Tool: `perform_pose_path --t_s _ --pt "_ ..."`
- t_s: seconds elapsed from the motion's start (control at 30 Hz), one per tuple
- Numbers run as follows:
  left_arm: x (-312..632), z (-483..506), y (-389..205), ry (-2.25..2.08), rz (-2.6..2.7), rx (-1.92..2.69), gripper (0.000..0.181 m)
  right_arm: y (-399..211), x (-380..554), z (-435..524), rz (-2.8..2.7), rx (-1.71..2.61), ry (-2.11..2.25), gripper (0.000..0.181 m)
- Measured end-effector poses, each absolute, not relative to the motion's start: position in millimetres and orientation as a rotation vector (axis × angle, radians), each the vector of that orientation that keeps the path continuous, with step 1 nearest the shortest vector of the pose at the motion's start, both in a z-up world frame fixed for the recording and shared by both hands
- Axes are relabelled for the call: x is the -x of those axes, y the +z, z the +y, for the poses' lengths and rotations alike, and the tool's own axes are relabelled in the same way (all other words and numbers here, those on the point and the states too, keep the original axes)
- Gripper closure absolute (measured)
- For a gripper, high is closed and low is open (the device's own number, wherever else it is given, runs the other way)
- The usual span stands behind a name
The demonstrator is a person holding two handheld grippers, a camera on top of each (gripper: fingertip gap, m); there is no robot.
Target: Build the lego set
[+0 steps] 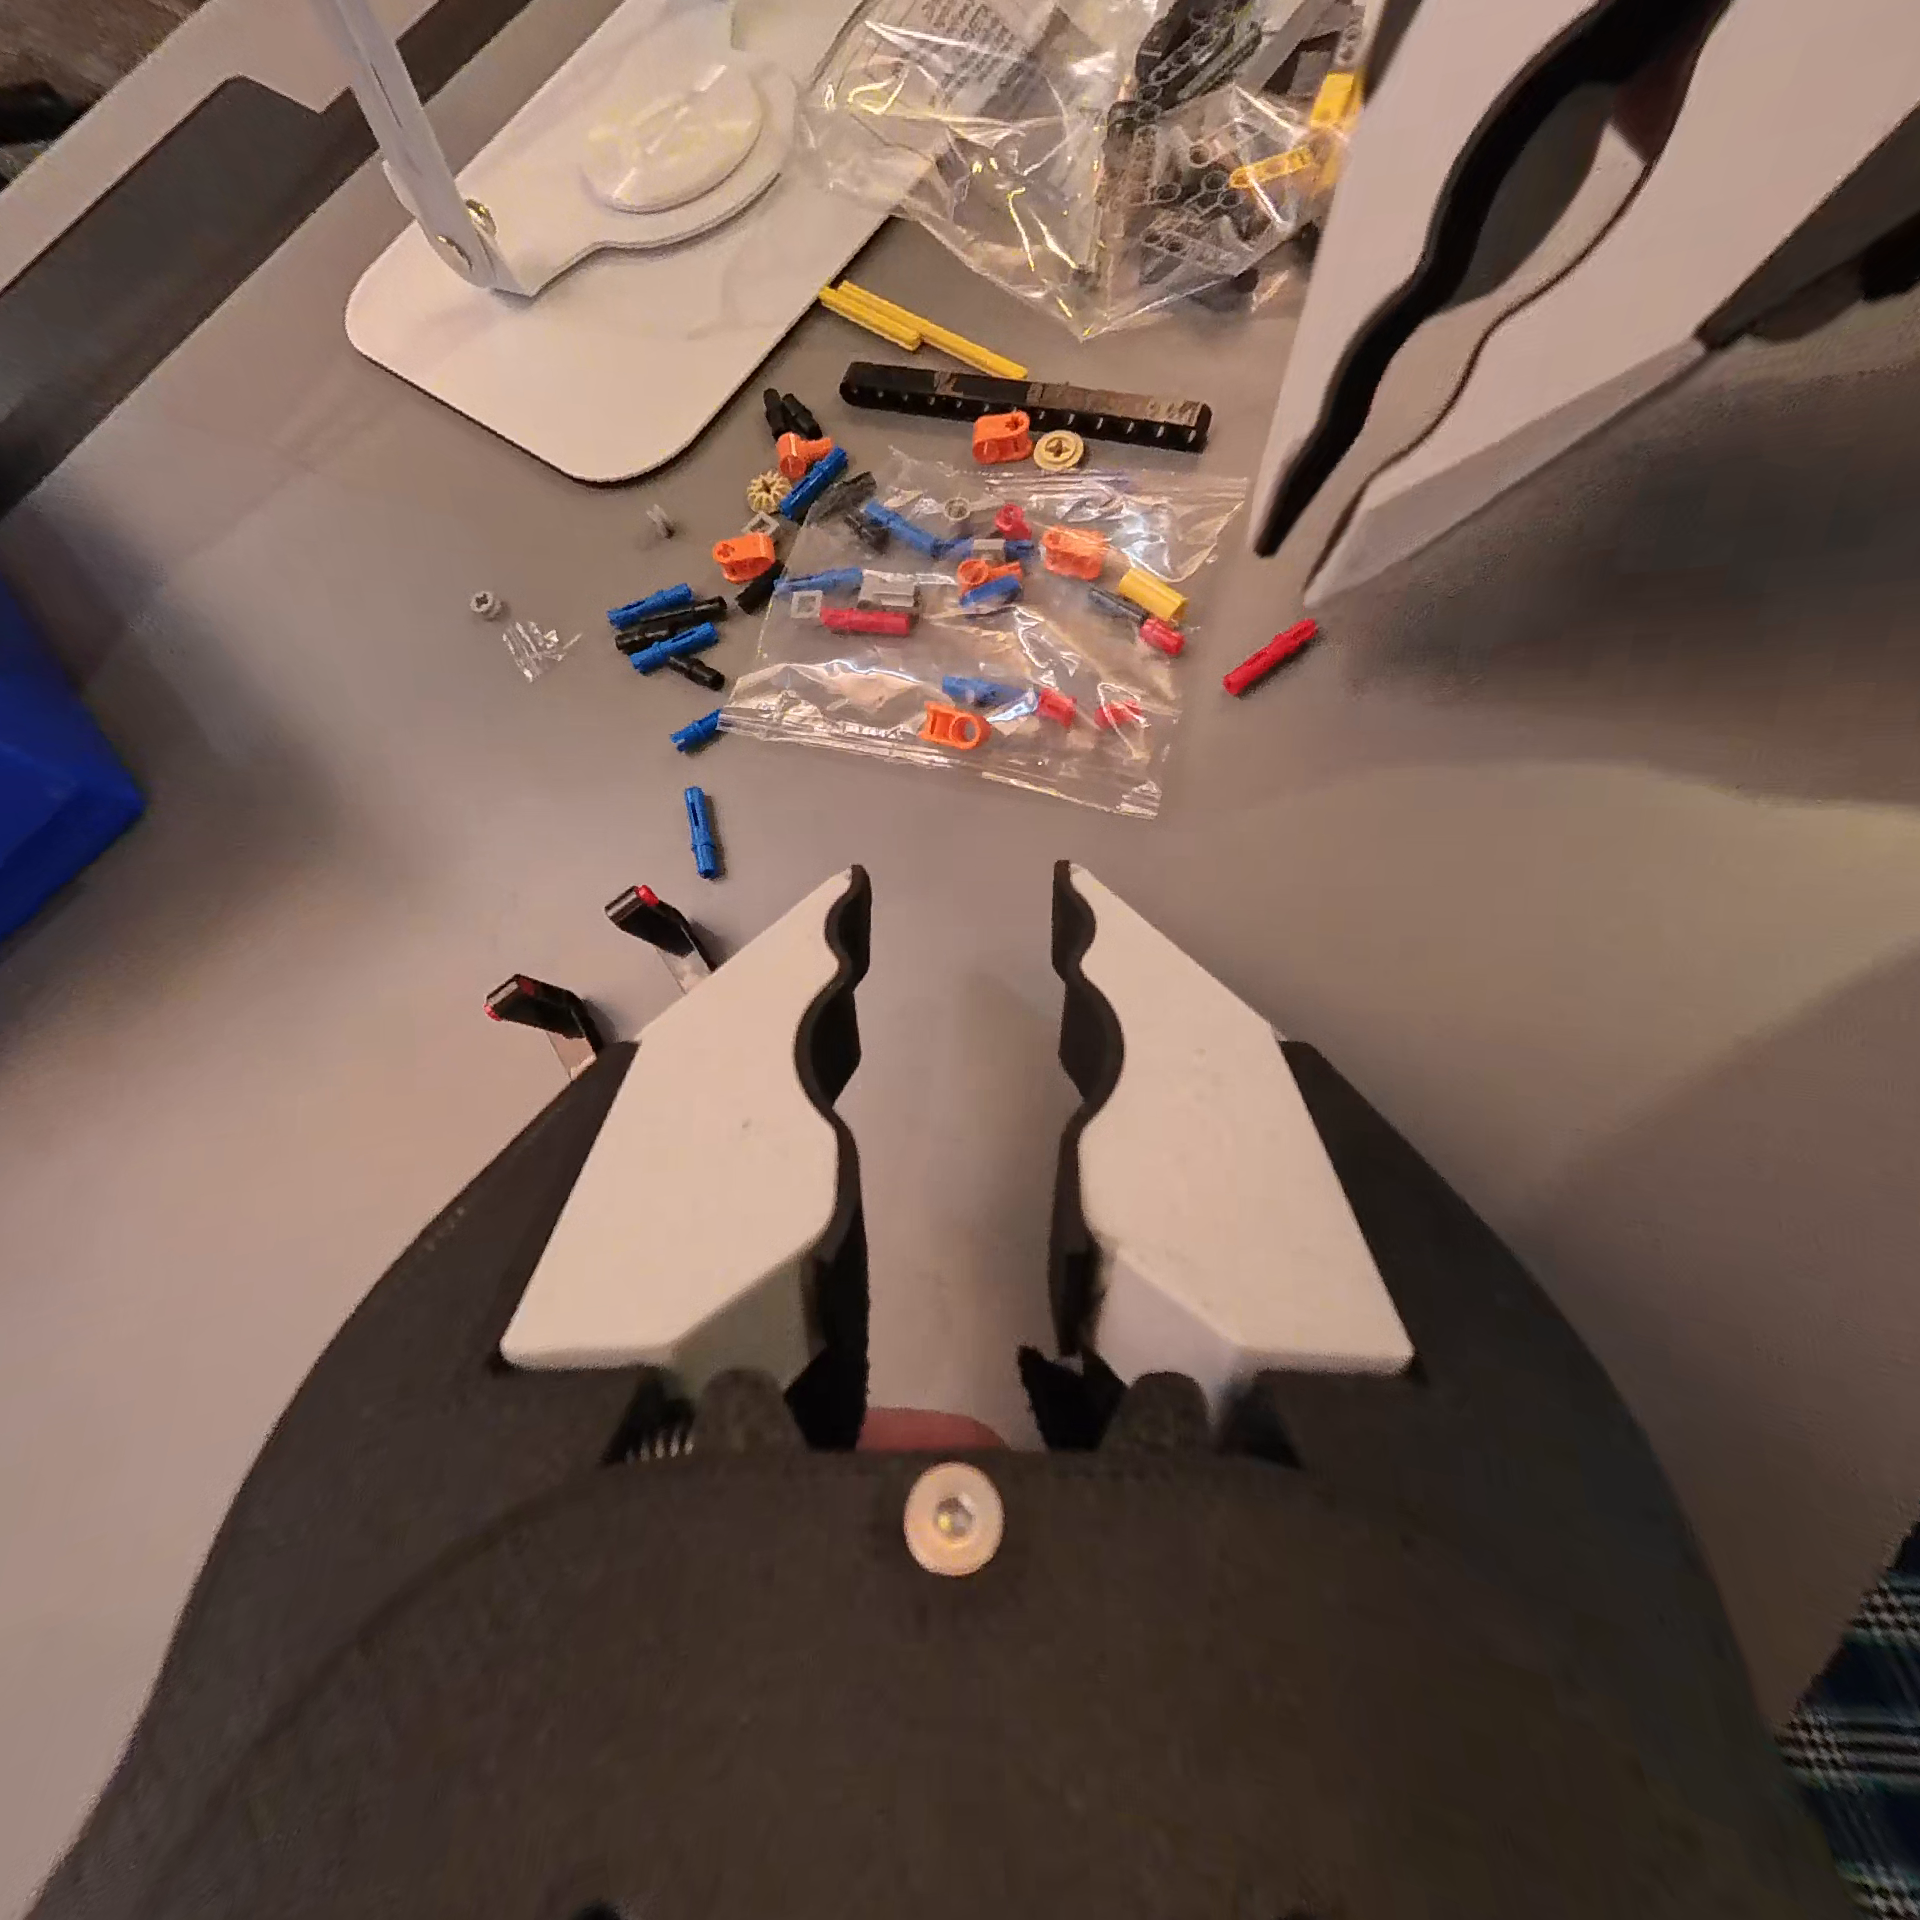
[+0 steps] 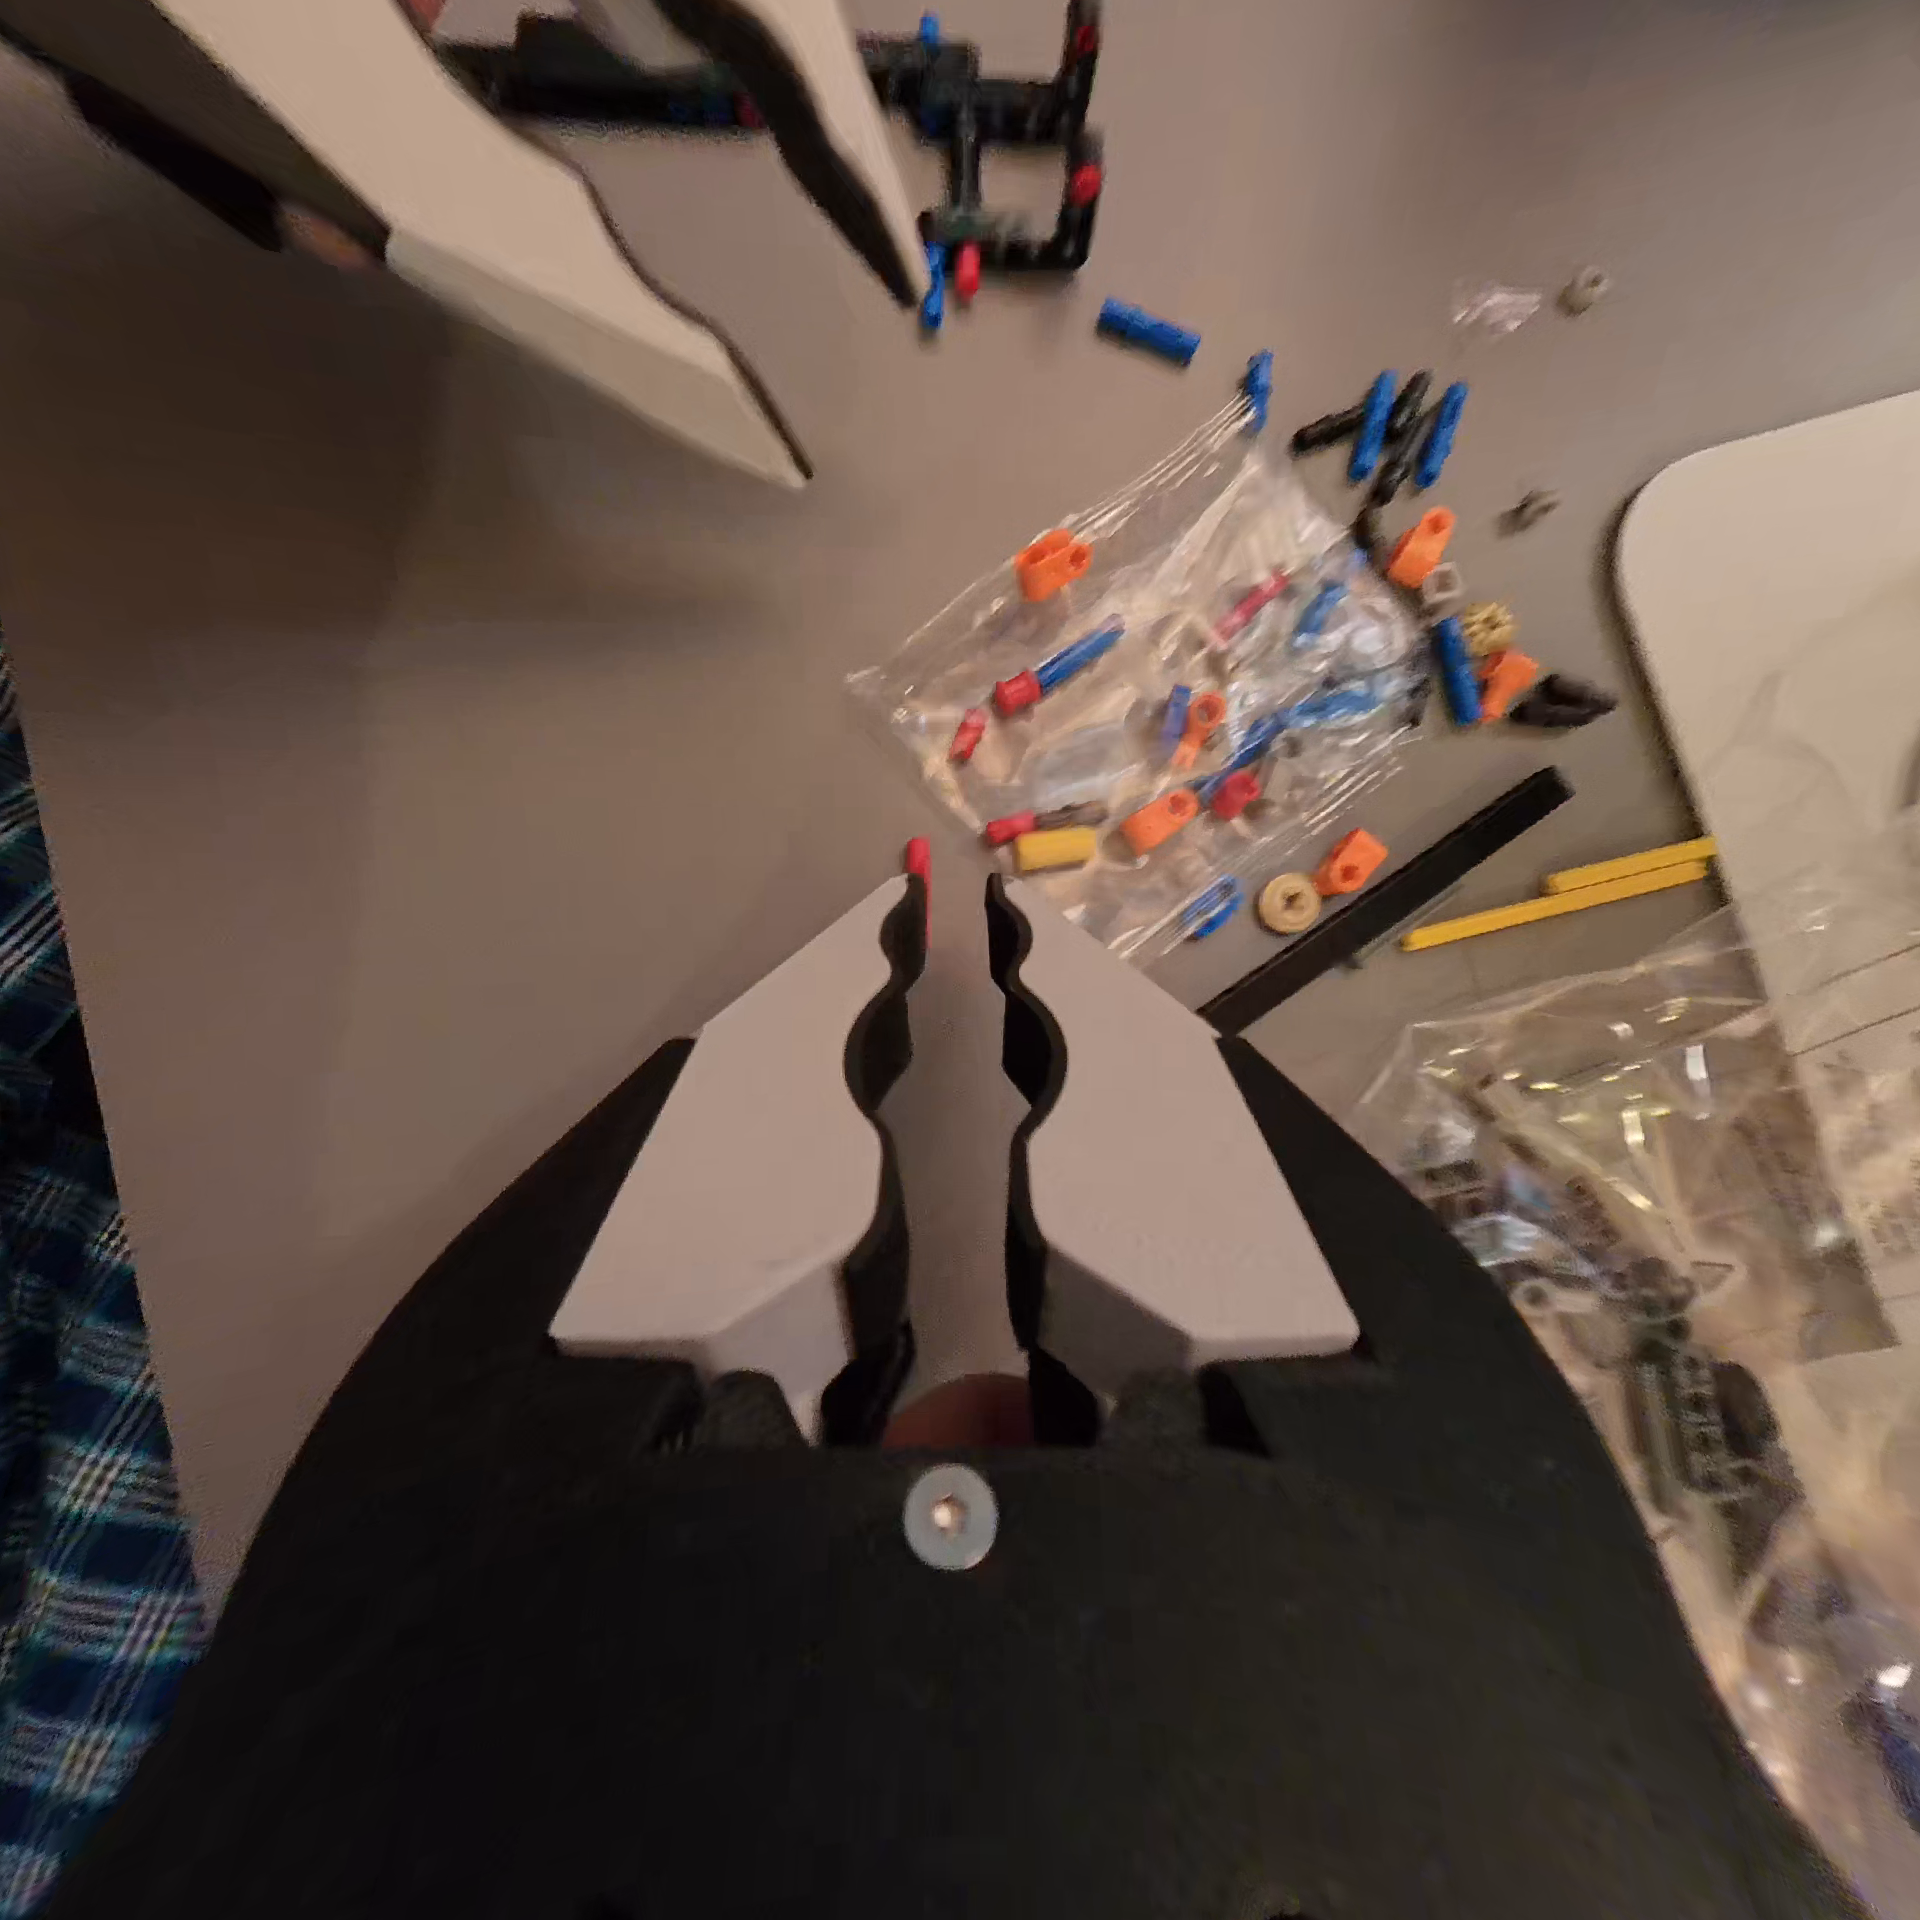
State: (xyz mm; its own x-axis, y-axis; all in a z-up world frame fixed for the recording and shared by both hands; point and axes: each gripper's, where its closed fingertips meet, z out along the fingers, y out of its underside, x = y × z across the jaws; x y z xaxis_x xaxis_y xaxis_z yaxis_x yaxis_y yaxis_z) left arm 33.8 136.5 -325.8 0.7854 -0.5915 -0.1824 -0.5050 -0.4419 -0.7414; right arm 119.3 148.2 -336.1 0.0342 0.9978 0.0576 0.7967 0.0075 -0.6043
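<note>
Hovering over the grey table [image 1: 1455, 935], the left gripper [image 1: 961, 883] is spread and empty. The right gripper [image 2: 951, 883] is slightly parted beside a red pin [image 1: 1270, 657], near the small parts bag [image 1: 977, 644]; a black frame [image 2: 1023, 156] lies farther off.

Warm dim light, soft shadows, fisheye-bent edges — right wrist view motion-blurred

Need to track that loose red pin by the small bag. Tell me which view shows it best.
The left wrist view: the red pin lies whole and sharp on the table, apart from the small bag. In the right wrist view the right gripper hides most of it; only one end shows.
</note>
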Motion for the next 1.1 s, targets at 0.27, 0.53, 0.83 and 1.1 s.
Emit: perform_pose_path --t_s 0.27,0.53,0.83,1.1 --pt "-34.8 137.7 -324.1 -0.128 0.800 2.122 0.148 -314.8 -78.8 224.2 -1.661 1.846 0.442 0.171" --pt "-29.5 138.1 -321.5 -0.119 0.788 2.114 0.148 -333.8 -42.0 254.5 -1.671 1.927 0.471 0.169" --pt "-30.2 137.4 -324.2 -0.155 0.784 2.119 0.148 -331.3 -45.5 185.4 -1.953 1.791 0.625 0.166" --pt "-28.8 137.1 -323.1 -0.153 0.781 2.118 0.148 -331.7 -45.4 163.2 -2.000 1.729 0.627 0.157"
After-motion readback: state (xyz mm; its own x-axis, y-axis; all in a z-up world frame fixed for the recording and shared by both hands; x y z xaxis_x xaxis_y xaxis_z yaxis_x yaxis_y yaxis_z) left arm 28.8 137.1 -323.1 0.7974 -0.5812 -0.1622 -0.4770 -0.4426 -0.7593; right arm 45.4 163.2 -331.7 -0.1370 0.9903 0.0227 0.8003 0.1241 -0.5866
